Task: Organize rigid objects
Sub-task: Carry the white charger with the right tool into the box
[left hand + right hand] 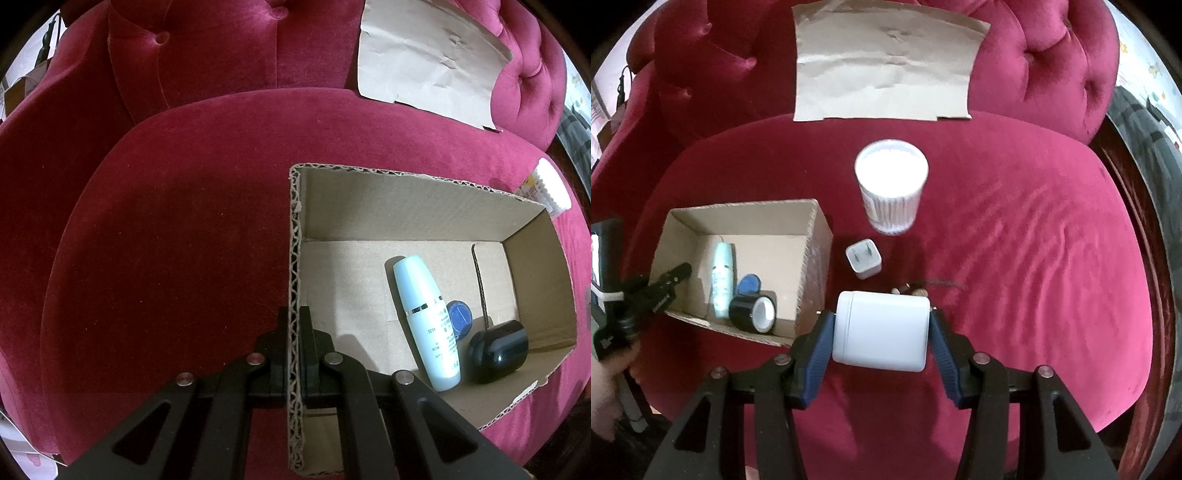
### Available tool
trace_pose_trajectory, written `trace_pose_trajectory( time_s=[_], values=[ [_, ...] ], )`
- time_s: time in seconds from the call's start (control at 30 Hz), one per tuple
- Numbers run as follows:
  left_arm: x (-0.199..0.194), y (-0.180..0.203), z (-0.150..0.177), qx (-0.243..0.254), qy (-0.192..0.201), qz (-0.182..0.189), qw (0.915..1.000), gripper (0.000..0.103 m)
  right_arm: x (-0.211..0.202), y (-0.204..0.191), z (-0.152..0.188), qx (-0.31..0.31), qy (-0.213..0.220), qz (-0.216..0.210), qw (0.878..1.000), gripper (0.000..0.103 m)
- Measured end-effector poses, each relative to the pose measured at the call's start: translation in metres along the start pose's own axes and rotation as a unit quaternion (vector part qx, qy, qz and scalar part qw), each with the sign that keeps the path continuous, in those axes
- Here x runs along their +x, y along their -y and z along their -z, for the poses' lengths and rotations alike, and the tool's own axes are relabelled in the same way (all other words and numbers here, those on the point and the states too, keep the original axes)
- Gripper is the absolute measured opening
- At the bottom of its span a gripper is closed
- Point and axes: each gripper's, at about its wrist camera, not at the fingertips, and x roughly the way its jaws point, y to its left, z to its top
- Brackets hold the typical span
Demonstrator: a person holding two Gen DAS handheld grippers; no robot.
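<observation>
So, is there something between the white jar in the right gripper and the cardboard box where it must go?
Nothing visible blocks the way. The white jar is held in the right gripper, beside the cardboard box. Only the box's near wall lies between, and the charger stands off to the side.

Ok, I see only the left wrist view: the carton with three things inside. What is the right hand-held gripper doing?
Observer: The right hand-held gripper is shut on a white jar, held on its side.
Operator: Is something still outside the carton?
Observer: Yes, a white charger plug stands just beside the carton, prongs up.
Operator: And the black cylinder, is it all black?
Observer: No, the black cylinder lies on its side, and the end facing the right camera is white.
</observation>
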Motion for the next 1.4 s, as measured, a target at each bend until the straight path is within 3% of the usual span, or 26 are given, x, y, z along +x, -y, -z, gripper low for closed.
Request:
trace_pose_trajectory(
  time_s=[0.7,1.4],
  values=[
    [0.001,0.002,0.0,0.001,0.0,0.0,1.0,0.003,-0.008,-0.055,-0.04,-0.061,0.029,-0.039,0.997,0.055],
    [0.0,0.002,0.0,0.001,0.0,0.0,1.0,0.003,0.03,-0.117,-0.039,-0.097,0.018,-0.079,0.992,0.055]
  ],
)
